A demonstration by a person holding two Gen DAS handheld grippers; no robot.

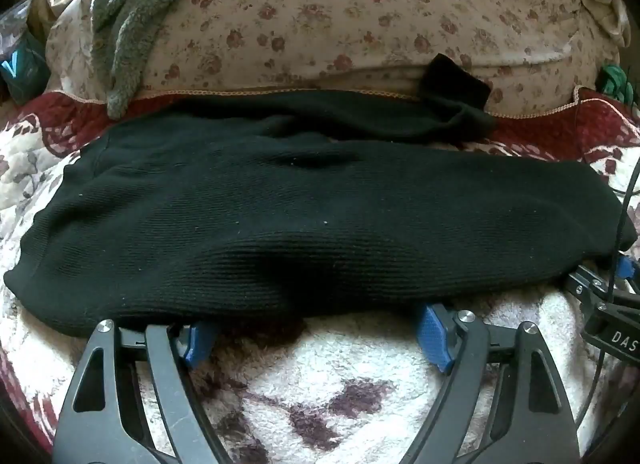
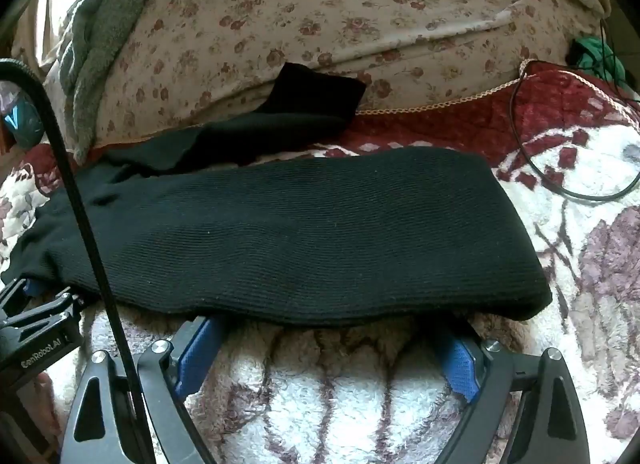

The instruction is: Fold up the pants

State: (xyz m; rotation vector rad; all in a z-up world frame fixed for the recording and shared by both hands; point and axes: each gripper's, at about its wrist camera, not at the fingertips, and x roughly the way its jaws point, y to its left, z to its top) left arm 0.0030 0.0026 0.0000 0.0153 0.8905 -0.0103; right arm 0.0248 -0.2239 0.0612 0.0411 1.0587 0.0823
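Black knit pants (image 1: pixel 280 224) lie flat across a fleecy white and maroon blanket (image 1: pixel 340 364), one leg in front and the other behind it with its cuff (image 1: pixel 452 84) turned up against a floral cushion. They also show in the right wrist view (image 2: pixel 320 240). My left gripper (image 1: pixel 316 334) is open, its blue pads (image 1: pixel 434 334) at the pants' near edge, tips partly under the cloth. My right gripper (image 2: pixel 332 344) is open at the near edge of the leg's right end, tips hidden under the hem. It shows at the right of the left wrist view (image 1: pixel 612 304).
A floral cushion (image 1: pixel 380 12) stands behind the pants. A grey-green fleece (image 1: pixel 132 16) hangs at the back left. A thin black cable (image 2: pixel 568 188) loops on the blanket at right, another (image 2: pixel 92 232) crosses the right wrist view. Something green (image 2: pixel 596 56) lies at the far right.
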